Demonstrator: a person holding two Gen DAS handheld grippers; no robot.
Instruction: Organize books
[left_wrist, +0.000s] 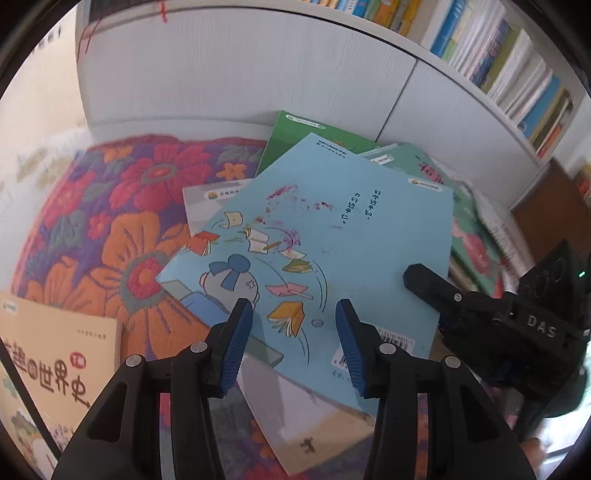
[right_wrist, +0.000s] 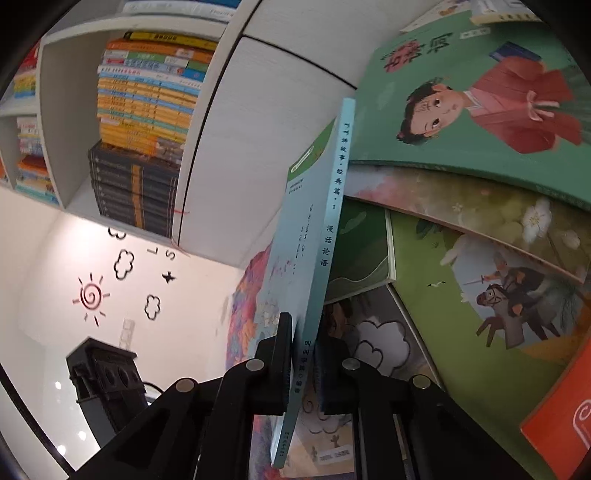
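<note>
A light blue cartoon book (left_wrist: 325, 236) lies on top of a loose pile of books on a flowered rug (left_wrist: 122, 206). My right gripper (left_wrist: 436, 291) is shut on its right edge; in the right wrist view (right_wrist: 304, 354) the blue book's spine (right_wrist: 332, 229) runs up between the fingers. My left gripper (left_wrist: 293, 317) is open and empty, just above the book's near edge, blue pads (left_wrist: 236, 343) apart. Under it lie a green book (left_wrist: 291, 136), a teal book with a girl in red (right_wrist: 472, 103) and a grey-white book (left_wrist: 207, 199).
A tan history book (left_wrist: 55, 354) lies at the near left. White cabinet doors (left_wrist: 229, 74) stand behind the pile, with packed bookshelves (left_wrist: 517, 74) above. A green book with a horse rider (right_wrist: 498, 295) and an orange book (right_wrist: 561, 417) lie at the right.
</note>
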